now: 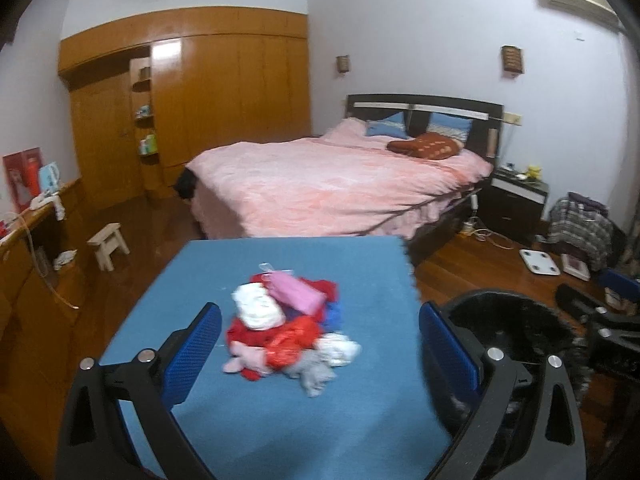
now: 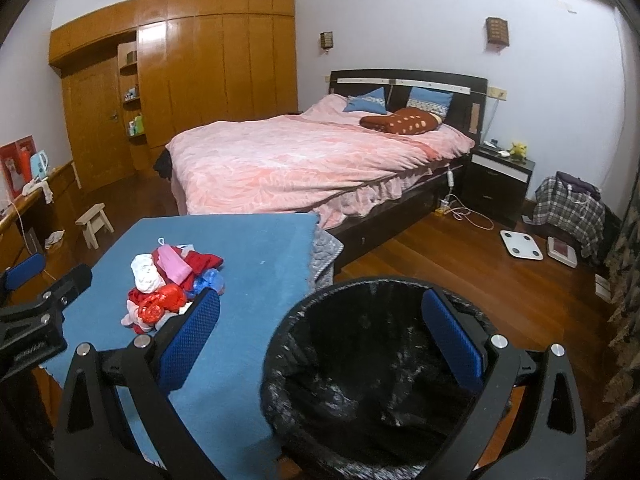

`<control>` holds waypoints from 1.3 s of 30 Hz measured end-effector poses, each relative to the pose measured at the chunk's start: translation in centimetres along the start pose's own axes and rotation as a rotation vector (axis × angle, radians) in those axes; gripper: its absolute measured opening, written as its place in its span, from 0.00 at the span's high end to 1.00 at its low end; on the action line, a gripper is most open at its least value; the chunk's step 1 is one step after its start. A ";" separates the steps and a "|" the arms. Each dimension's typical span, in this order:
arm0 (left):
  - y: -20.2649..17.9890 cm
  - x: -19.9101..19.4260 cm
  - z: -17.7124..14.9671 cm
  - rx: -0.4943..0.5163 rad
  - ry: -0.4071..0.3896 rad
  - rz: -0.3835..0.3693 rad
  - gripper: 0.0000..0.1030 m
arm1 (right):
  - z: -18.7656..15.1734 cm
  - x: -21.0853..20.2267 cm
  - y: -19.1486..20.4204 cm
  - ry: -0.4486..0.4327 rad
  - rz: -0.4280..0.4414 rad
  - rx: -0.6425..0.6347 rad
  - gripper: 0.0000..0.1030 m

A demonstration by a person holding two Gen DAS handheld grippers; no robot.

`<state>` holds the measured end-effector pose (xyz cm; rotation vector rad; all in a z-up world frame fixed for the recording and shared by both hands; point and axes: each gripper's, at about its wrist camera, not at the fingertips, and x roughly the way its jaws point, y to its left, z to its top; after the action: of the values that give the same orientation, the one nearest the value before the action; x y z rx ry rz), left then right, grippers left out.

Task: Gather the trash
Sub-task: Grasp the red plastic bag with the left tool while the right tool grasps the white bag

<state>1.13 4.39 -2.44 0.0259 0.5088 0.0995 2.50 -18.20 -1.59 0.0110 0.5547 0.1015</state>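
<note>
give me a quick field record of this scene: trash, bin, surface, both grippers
trash: loose pile of crumpled red, white, pink and blue plastic bags and wrappers
surface: blue cloth-covered table, pile resting on it
bin: round bin with black plastic liner, right of the table, looks empty
left gripper: open, holding nothing, pointed at pile
right gripper: open, holding nothing, over bin's near edge
</note>
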 end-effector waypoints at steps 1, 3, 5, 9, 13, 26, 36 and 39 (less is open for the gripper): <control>0.8 0.4 -0.2 -0.004 0.004 0.025 0.06 | -0.2 0.7 0.5 0.004 0.010 -0.005 0.05; 2.4 1.2 -0.7 -0.015 0.013 0.065 0.06 | -0.3 2.0 1.5 0.008 0.023 -0.016 0.05; 4.1 2.2 -1.2 -0.022 0.023 0.077 0.06 | -0.7 3.6 2.6 0.020 0.041 -0.034 0.05; 6.4 4.1 -2.7 -0.039 0.041 0.092 0.06 | -1.5 6.6 5.1 0.042 0.101 -0.050 0.05; 8.0 6.3 -3.8 -0.050 0.075 0.120 0.06 | -2.2 9.8 7.6 0.058 0.145 -0.066 0.05; 10.7 12.1 -7.0 -0.086 0.141 0.132 0.06 | -6.2 18.8 13.0 0.195 0.155 -0.160 0.08; 12.1 13.5 -7.8 -0.089 0.164 0.130 0.09 | -7.2 21.7 14.6 0.278 0.191 -0.176 0.23; 12.3 13.7 -7.9 -0.090 0.167 0.125 0.10 | -7.4 22.4 15.2 0.308 0.216 -0.199 0.30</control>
<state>8.10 18.03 -15.36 -0.0395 0.6692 0.2484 16.09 -1.01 -19.04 -0.1405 0.8483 0.3729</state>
